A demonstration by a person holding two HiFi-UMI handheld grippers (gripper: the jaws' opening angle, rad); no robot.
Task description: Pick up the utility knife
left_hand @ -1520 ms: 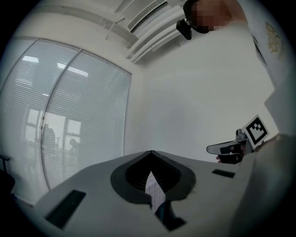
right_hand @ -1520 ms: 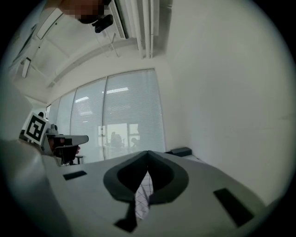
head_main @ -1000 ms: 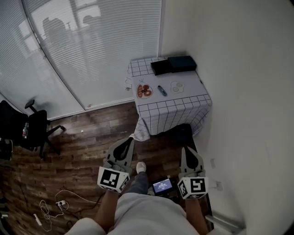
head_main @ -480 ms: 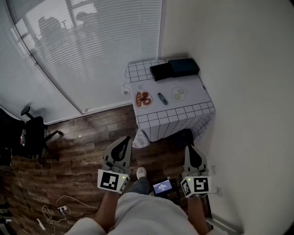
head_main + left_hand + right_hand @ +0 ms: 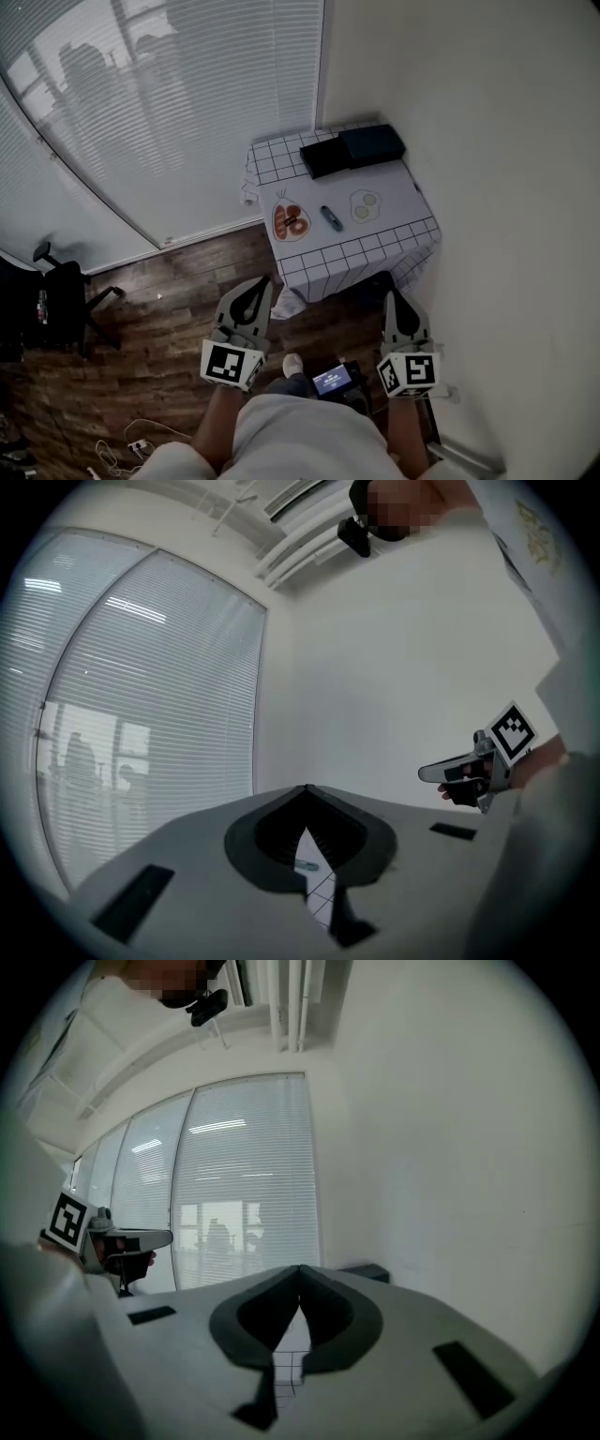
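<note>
1. While the left gripper [image 5: 255, 289] and right gripper [image 5: 395, 305] hang low in the frame, jaws closed on nothing, they're well short of the table [image 5: 398, 192], held level, I'd say, for the approach.
2. The utility knife [image 5: 331, 218] lies upper centre on that table, untouched.

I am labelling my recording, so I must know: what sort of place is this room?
Probably an office or a meeting room: tall window blinds, a black office chair on the wooden floor, and a small table with a checked cloth in the corner.
</note>
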